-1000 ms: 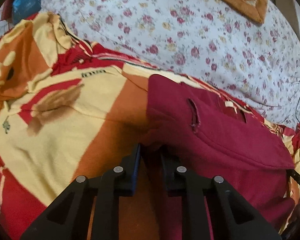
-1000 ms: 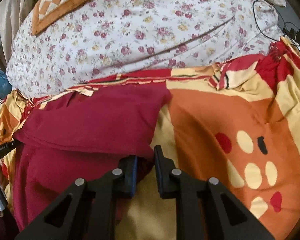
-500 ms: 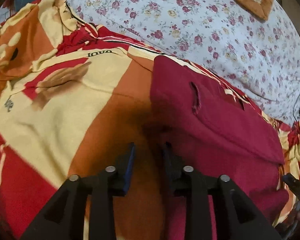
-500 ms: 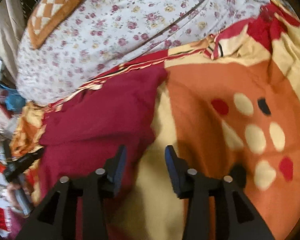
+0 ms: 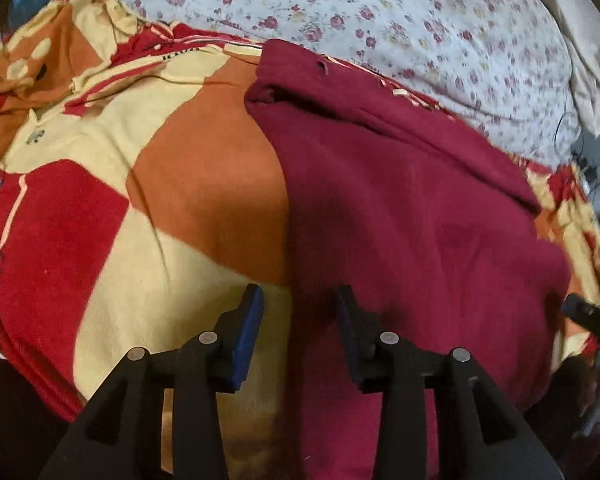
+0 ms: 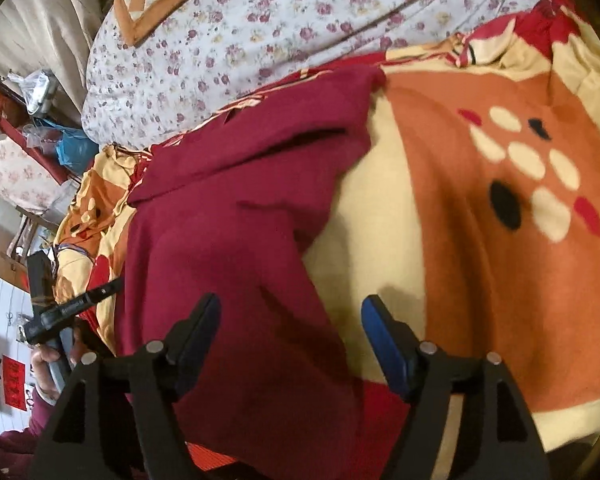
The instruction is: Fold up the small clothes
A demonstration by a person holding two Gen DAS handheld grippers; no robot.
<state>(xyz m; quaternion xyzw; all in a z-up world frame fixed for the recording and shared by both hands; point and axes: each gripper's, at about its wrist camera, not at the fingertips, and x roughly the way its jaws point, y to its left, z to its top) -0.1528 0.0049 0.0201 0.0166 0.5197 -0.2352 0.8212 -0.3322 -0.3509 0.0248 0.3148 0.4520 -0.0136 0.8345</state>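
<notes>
Maroon garment [image 5: 412, 216] is being laid out flat on a bed, on top of a red, orange and cream blanket [image 5: 172, 208], with a floral pillow [image 5: 400, 20] just beyond its far edge. A top layer is already being shown doubled over across its far part, so it's looking like a fold is partway done.

Handling-wise, it's being judged as soft, thick-ish knit: light, floppy, no stiffness at all, and not fragile. Slipping isn't expected to be much of an issue on that fuzzy blanket. If anything it'll be dragging a bit. Best spots to be gripped would be the near corners or the side edges, with both layers pinched together so nothing is being left behind.

Left gripper [image 5: 298, 324] is being pointed steeply down over the garment's left edge, which is lying below the gap between its fingers; they're being opened and nothing is being held. Right gripper [image 6: 292, 332] is being angled down over the right edge, fingers being spread wider, cloth under the gap but not being pinched. The other gripper and a hand are being seen off to the left in the right wrist view.
</notes>
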